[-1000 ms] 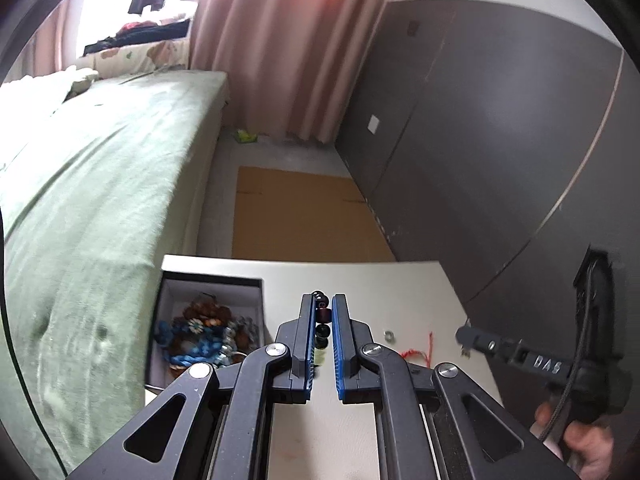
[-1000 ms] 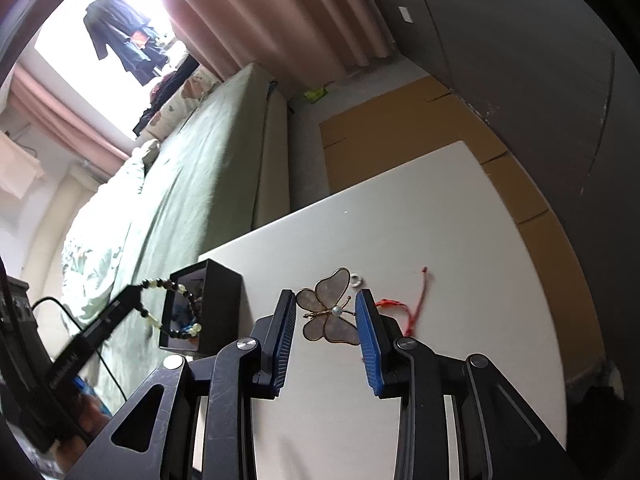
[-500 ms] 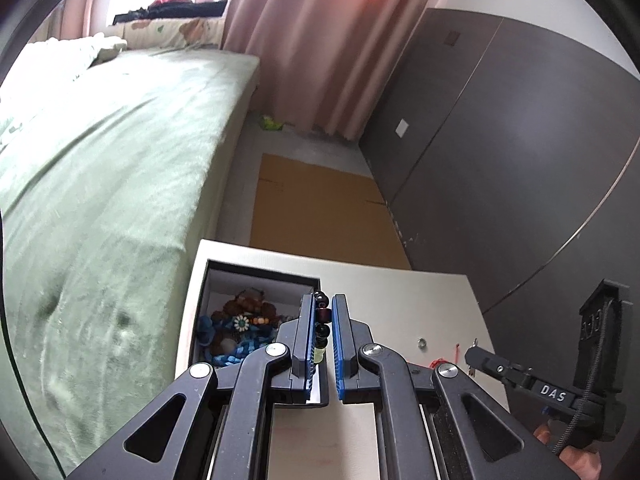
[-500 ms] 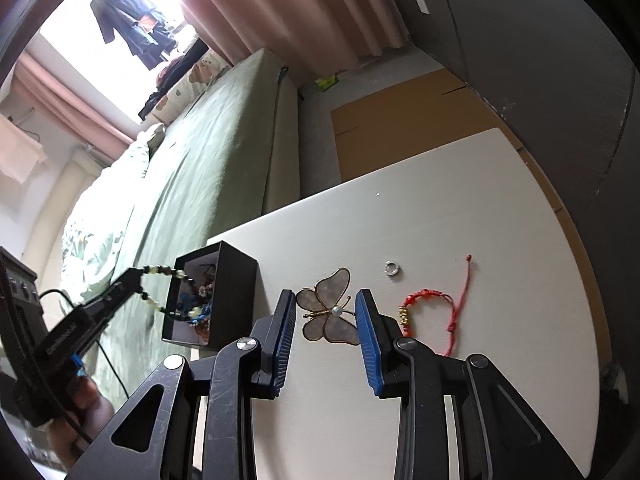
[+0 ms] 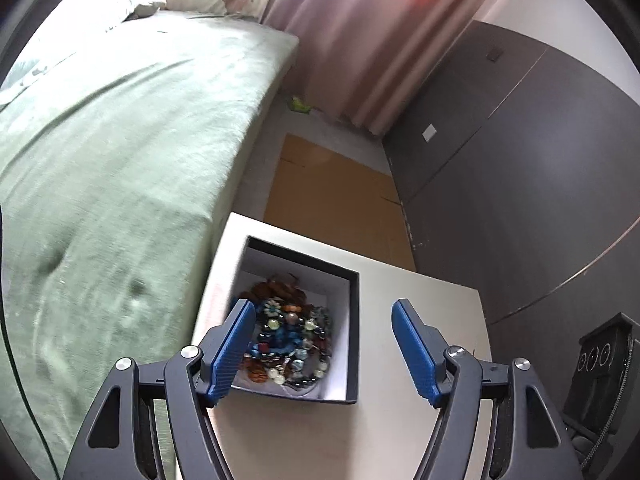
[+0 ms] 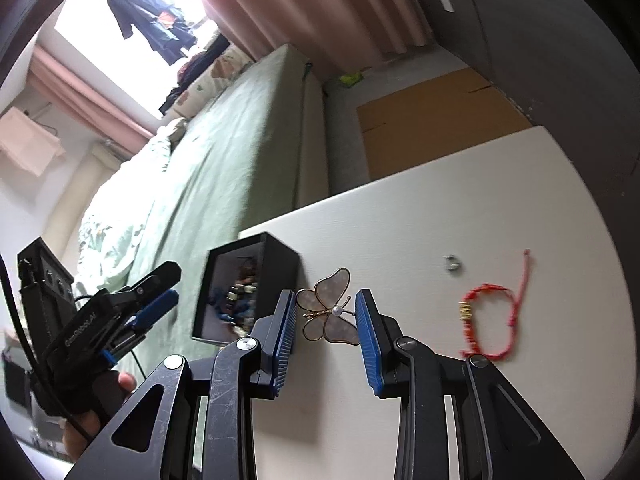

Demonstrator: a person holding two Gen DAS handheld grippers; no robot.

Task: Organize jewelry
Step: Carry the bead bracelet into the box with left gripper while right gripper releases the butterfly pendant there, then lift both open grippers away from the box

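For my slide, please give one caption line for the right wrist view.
Right tongs shut on a butterfly brooch above the white table, beside the black jewelry box.

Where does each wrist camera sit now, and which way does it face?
Left wrist: on the left gripper, looking down into the black box of beads; opening jaws, nothing between them.
Right wrist: on the right gripper, facing the white table; it grips the butterfly brooch; a hand shows.
Shared: box, table, green bed.
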